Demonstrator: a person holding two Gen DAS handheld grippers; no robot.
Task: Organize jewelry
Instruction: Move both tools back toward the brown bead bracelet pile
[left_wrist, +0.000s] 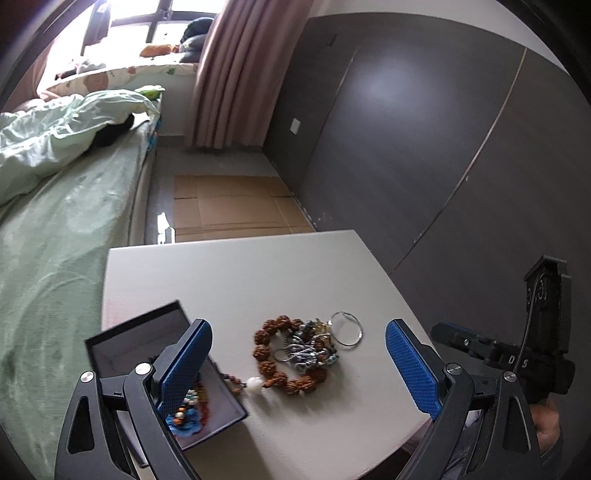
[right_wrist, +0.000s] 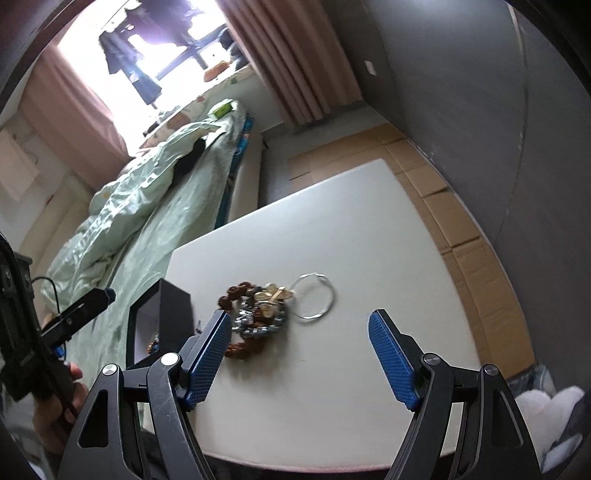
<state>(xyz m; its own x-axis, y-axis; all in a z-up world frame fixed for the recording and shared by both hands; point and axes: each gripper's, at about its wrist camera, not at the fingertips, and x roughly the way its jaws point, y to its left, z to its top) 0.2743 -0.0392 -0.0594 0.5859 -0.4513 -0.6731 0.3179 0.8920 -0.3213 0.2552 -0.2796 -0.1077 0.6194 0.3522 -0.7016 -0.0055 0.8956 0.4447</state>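
A pile of jewelry lies on the white table (left_wrist: 258, 273): a brown bead bracelet (left_wrist: 284, 354) with a white bead, a tangle of silver chains (left_wrist: 308, 349) and a thin silver hoop (left_wrist: 347, 328). An open dark jewelry box (left_wrist: 162, 369) stands at the table's left and holds a colourful beaded piece (left_wrist: 188, 413). My left gripper (left_wrist: 297, 350) is open above the pile, its left finger over the box. My right gripper (right_wrist: 299, 339) is open and empty, just short of the pile (right_wrist: 258, 310) and hoop (right_wrist: 314, 295). The box (right_wrist: 162, 325) is on its left.
A bed with a pale green duvet (left_wrist: 55, 184) runs along the table's left side. Flattened cardboard (left_wrist: 236, 203) covers the floor beyond the table. A grey wardrobe wall (left_wrist: 424, 147) stands on the right. The right gripper's body (left_wrist: 517, 354) shows at the table's right edge.
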